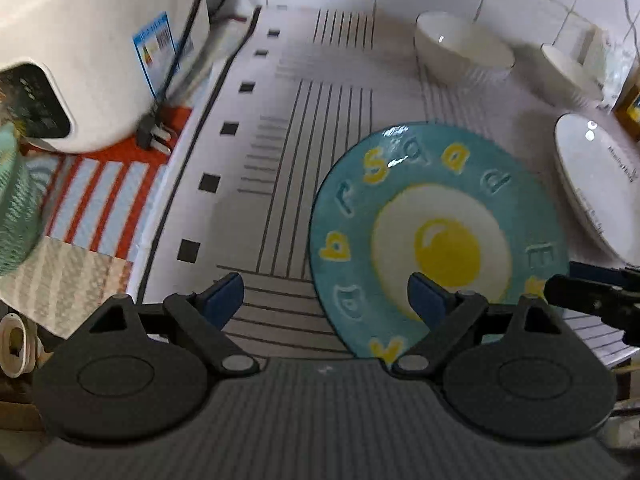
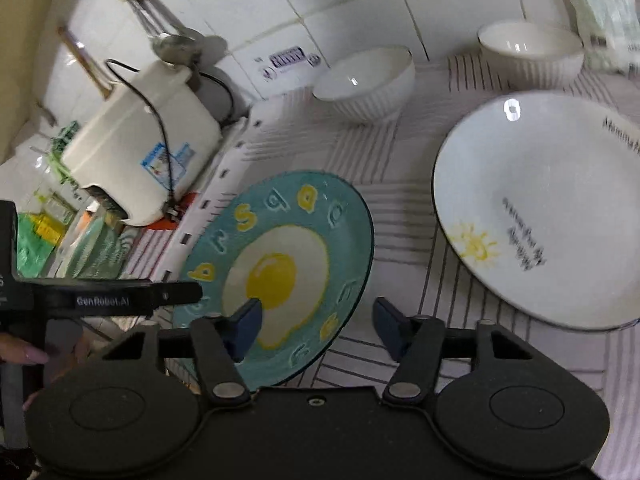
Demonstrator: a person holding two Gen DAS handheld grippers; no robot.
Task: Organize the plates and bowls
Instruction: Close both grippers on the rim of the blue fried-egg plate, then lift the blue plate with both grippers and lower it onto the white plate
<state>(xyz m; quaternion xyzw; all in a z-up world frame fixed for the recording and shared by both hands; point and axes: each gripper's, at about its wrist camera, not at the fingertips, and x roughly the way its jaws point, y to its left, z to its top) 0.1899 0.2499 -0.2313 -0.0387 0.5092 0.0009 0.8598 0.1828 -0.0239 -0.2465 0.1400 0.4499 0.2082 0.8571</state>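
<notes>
A teal plate (image 1: 436,240) with a fried-egg picture and letters round its rim lies flat on the striped mat (image 1: 300,120). My left gripper (image 1: 326,296) hangs open over the plate's near-left rim, its right finger above the plate. In the right wrist view the same teal plate (image 2: 280,272) has its right rim between the fingers of my open right gripper (image 2: 319,322), and no pad presses on it. A white plate (image 2: 552,208) with a small sun drawing lies to the right. Behind stand two ribbed white bowls (image 2: 368,80) (image 2: 532,56), upright and apart.
A white rice cooker (image 1: 100,60) with a dangling cord stands at the left on a red-striped cloth. A pale green ribbed dish (image 1: 12,200) sits at the far left. The tiled wall (image 2: 360,0) closes the back, with a packet (image 2: 600,8) in the right corner.
</notes>
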